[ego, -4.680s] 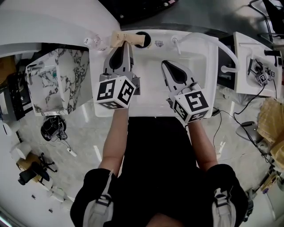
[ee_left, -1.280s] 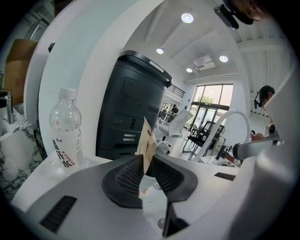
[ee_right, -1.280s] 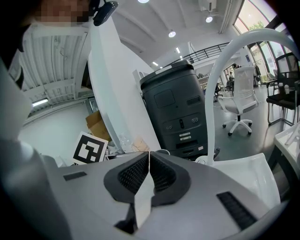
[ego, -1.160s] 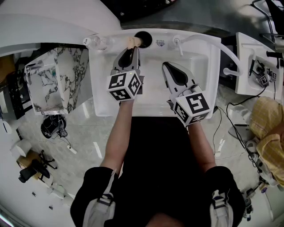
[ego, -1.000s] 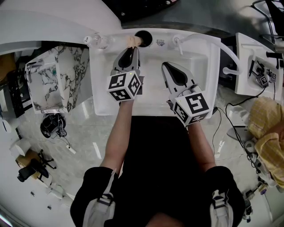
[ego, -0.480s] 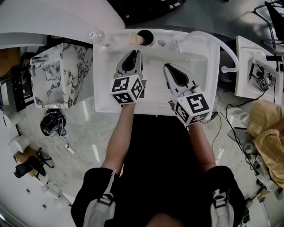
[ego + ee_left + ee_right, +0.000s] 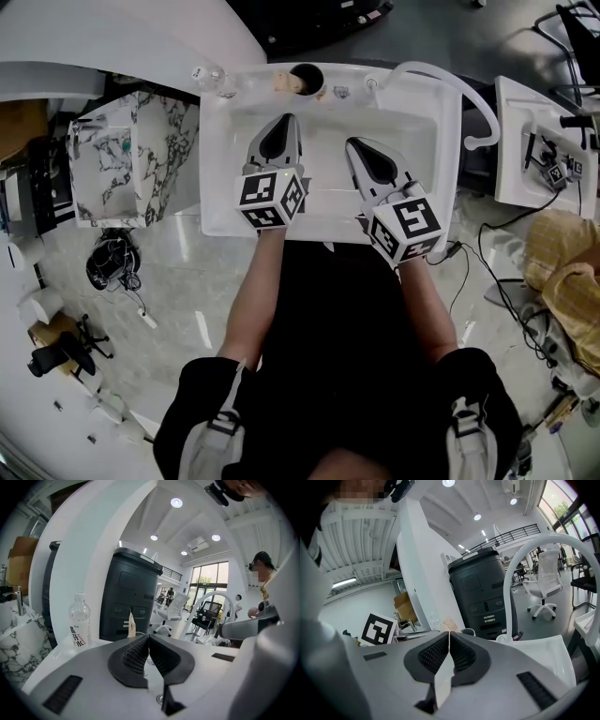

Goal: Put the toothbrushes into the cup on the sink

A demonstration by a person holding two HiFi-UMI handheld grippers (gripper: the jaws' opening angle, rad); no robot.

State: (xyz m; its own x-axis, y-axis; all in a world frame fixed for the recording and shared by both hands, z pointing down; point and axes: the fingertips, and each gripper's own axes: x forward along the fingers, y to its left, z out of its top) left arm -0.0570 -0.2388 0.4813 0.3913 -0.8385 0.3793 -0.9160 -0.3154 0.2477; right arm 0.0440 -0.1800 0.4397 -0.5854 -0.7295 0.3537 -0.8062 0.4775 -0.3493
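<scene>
A dark cup stands on the back rim of the white sink. A beige toothbrush pack is upright at the cup's left edge; its tip also shows as the pack beyond my left jaws. My left gripper hovers over the basin, short of the cup, shut and empty. My right gripper hangs beside it over the basin, also shut with nothing held. In the right gripper view the cup and the pack sit just past the closed right gripper. The left gripper shows its jaws pressed together.
A clear water bottle stands at the sink's back left corner, seen also as the bottle. A small tap and a white curved pipe are at the back right. A marble-patterned cabinet stands left; another basin right.
My left gripper held the beige toothbrush pack at the cup, let it go there, and has pulled back toward me over the basin. The right gripper has barely moved.
</scene>
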